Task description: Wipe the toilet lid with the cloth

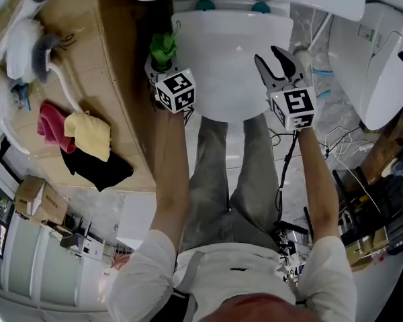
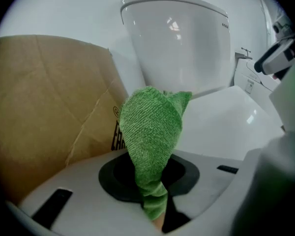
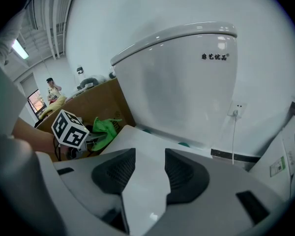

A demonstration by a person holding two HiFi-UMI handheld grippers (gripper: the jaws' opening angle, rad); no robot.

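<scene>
Left gripper pinching green cloth, jaws pressed onto it. Cloth sticks up at centre of left gripper view, by left edge of toilet lid; contact with lid unclear. Cardboard box at left. Right gripper spread, nothing between jaws, above lid's right side. Tank upper centre. Pile of rags on cardboard, left of head view.

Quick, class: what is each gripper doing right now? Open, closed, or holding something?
Left gripper: shut on the green textured cloth.
Right gripper: open, nothing between its jaws, over the white toilet lid.
</scene>
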